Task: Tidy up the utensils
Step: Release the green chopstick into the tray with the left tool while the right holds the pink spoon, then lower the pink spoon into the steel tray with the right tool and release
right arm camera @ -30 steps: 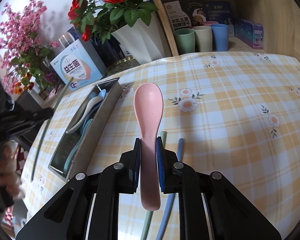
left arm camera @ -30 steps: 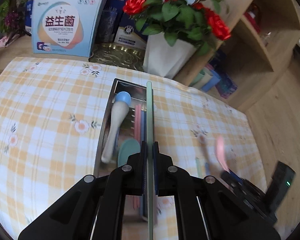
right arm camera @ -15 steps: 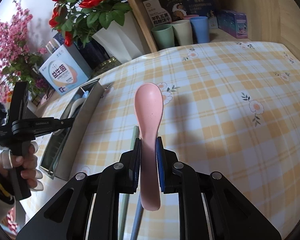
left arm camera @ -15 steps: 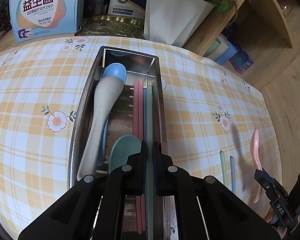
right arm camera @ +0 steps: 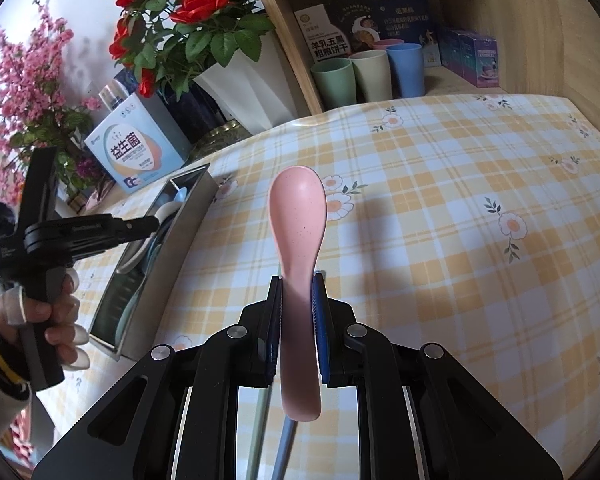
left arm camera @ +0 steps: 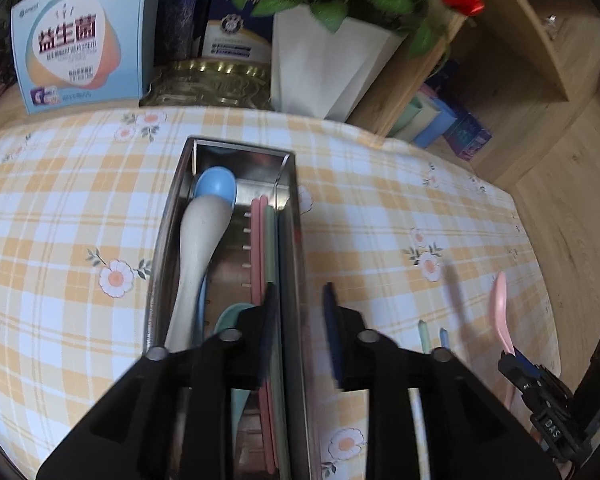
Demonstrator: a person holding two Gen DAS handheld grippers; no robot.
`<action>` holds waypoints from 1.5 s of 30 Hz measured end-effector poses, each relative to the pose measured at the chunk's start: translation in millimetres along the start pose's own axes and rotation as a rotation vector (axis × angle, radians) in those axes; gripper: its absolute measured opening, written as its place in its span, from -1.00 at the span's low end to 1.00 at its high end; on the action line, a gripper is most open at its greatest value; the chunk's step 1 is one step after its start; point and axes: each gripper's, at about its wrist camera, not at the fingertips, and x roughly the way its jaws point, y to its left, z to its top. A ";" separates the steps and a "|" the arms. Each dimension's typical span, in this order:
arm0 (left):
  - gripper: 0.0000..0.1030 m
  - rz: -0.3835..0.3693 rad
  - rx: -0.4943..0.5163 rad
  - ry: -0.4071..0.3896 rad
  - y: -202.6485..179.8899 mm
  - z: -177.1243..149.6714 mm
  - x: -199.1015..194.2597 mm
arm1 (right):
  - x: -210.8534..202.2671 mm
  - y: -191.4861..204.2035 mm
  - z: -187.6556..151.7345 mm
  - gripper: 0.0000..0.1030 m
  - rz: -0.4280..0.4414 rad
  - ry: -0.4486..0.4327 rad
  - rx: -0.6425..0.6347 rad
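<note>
left hand-held gripper point(left arm camera: 298, 332): released, over tray point(left arm camera: 172, 240)
right hand-held gripper point(right arm camera: 296, 308): grasping spoon point(right arm camera: 298, 248)
next: lower spoon flat into tray beside chopsticks point(left arm camera: 265, 248)

A table under a yellow-and-white checked tablecloth point(right arm camera: 440, 208) with daisy prints fills the foreground. Behind it a light wooden shelf unit point(right arm camera: 512, 20) holds three cups point(right arm camera: 370, 74), green, cream and blue, and printed boxes. Beside the shelf stands a white pot of red roses point(right arm camera: 244, 84), with pink blossom sprays point(right arm camera: 24, 80) further left against a pale wall. Wood-plank flooring point(left arm camera: 572, 216) lies beyond the table's edge.
</note>
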 end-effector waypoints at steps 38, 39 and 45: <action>0.88 0.180 -0.046 -0.132 122.7 -94.8 -126.2 | 98.3 168.2 8.3 -0.70 0.102 0.345 0.090; 0.88 0.182 -0.051 -0.133 125.2 -95.4 -126.6 | 100.6 168.2 8.3 -0.70 0.092 0.349 0.099; 0.88 0.190 -0.070 -0.130 131.4 -99.4 -128.9 | 111.0 170.7 8.8 -0.68 0.095 0.371 0.125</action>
